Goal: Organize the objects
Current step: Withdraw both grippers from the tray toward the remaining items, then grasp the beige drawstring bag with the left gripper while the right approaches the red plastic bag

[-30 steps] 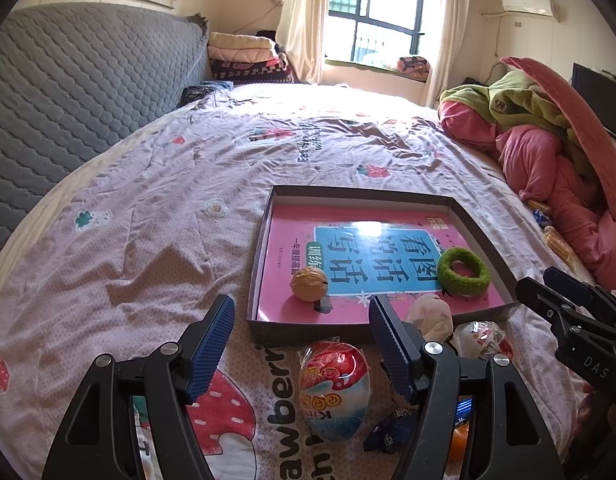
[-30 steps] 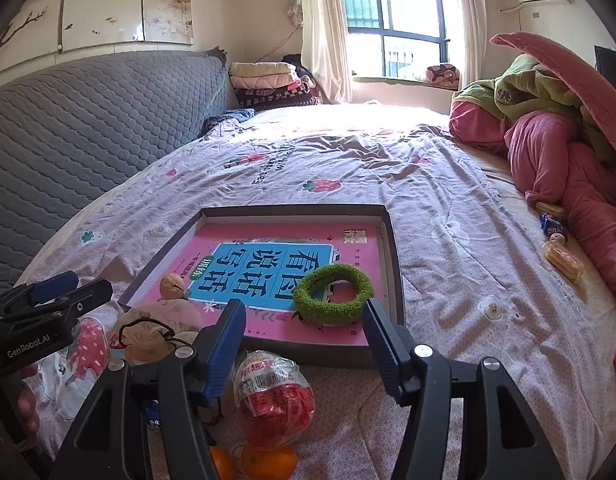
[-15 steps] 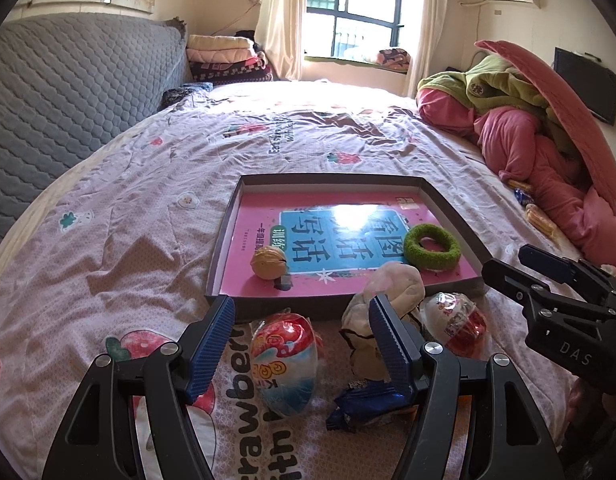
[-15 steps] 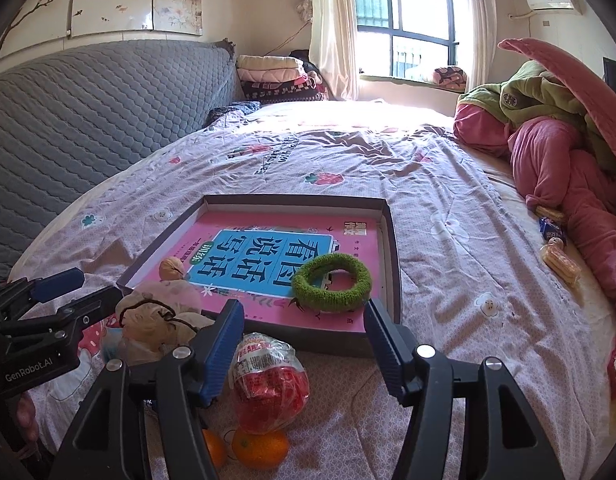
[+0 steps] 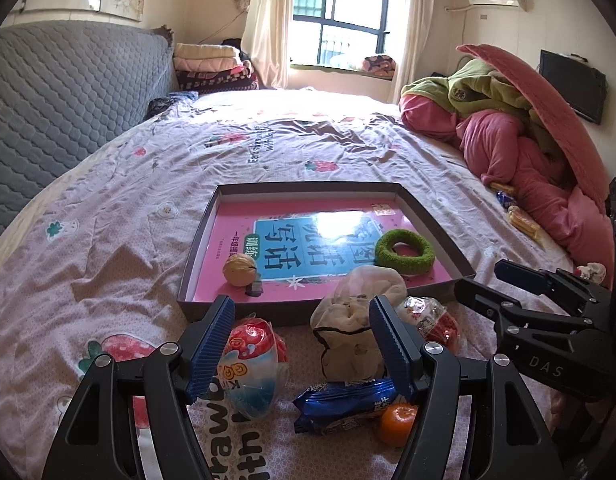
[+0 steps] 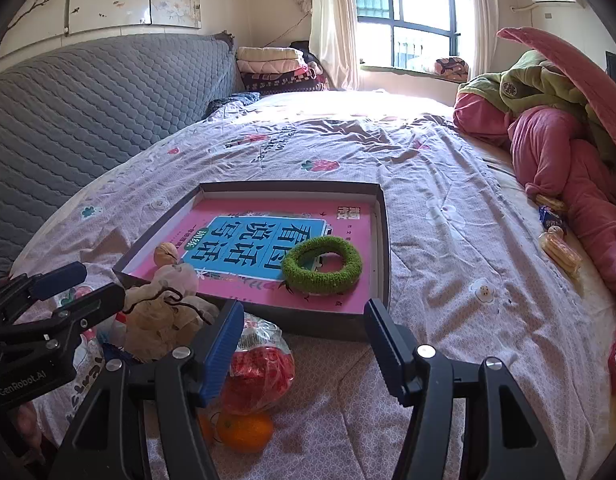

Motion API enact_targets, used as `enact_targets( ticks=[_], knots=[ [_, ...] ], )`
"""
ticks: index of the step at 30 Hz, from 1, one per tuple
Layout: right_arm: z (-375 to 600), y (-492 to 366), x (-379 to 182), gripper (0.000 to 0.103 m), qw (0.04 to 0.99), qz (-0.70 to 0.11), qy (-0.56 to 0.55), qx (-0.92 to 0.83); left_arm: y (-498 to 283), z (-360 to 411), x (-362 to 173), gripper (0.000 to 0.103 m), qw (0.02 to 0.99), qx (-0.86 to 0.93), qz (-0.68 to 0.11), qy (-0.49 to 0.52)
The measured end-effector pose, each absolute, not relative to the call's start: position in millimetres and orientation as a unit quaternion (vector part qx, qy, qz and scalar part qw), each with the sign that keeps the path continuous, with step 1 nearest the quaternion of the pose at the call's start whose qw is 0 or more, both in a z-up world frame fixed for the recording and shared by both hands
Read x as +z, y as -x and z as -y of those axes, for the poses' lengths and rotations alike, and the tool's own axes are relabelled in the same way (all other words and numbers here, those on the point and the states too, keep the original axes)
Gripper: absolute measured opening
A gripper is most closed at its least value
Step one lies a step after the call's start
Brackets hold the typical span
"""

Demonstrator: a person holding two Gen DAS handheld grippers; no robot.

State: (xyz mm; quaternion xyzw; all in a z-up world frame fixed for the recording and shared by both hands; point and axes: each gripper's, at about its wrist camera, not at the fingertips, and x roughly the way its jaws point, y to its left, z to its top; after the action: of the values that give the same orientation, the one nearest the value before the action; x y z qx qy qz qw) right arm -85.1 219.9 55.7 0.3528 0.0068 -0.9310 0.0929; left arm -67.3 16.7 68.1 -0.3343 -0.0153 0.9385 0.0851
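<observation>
A dark shallow tray [image 5: 292, 315] [image 6: 382, 240] lies on the bed with a pink book as its floor, a walnut [image 5: 239, 269] [image 6: 166, 254] and a green fuzzy ring [image 5: 404, 246] [image 6: 322, 264] on it. In front of the tray lie a red-and-blue snack bag [image 5: 252, 364], a beige drawstring pouch [image 5: 354, 332] [image 6: 164, 312], a blue wrapper [image 5: 344, 402], an orange [image 5: 396, 420] [image 6: 244, 432] and a red net bag [image 5: 434, 320] [image 6: 260, 368]. My left gripper [image 5: 302, 344] [image 6: 88, 284] stands open over the snack bag and pouch. My right gripper [image 6: 304, 344] [image 5: 484, 280] is open, with the red net bag by its left finger.
A heap of pink and green bedding [image 5: 528, 140] fills the right side, with small wrapped snacks [image 6: 558, 246] at its foot. A grey quilted headboard [image 6: 88, 100] runs along the left. Folded blankets [image 5: 212, 68] sit at the far end under the window.
The left gripper has shifted to the right along the tray's near edge, so the snack bag now sits by its left finger and the pouch by its right. The right gripper has hardly moved.
</observation>
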Motion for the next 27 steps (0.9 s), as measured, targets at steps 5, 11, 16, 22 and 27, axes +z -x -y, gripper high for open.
enact_targets(
  ticks=[5,11,16,22,27],
  knots=[
    [-215.8,83.4,51.3,0.062,0.103,-0.013,-0.361,-0.927,66.6,-18.5,69.8,0.072,0.093,0.939,0.010,0.330],
    [-208.9,83.4,43.3,0.062,0.111,-0.023,-0.375,-0.920,72.2,-19.0,62.8,0.072,0.091,0.936,0.000,0.341],
    [-203.9,83.4,40.4,0.062,0.120,-0.024,-0.381,-0.916,75.2,-19.4,61.0,0.072,0.096,0.933,0.001,0.346],
    [-200.6,84.9,34.9,0.062,0.128,-0.025,-0.394,-0.910,82.5,-22.3,53.6,0.072,0.088,0.931,-0.006,0.353],
    [-197.6,84.5,31.6,0.062,0.132,-0.029,-0.399,-0.907,90.7,-22.6,45.3,0.072,0.090,0.924,-0.002,0.370]
  ],
)
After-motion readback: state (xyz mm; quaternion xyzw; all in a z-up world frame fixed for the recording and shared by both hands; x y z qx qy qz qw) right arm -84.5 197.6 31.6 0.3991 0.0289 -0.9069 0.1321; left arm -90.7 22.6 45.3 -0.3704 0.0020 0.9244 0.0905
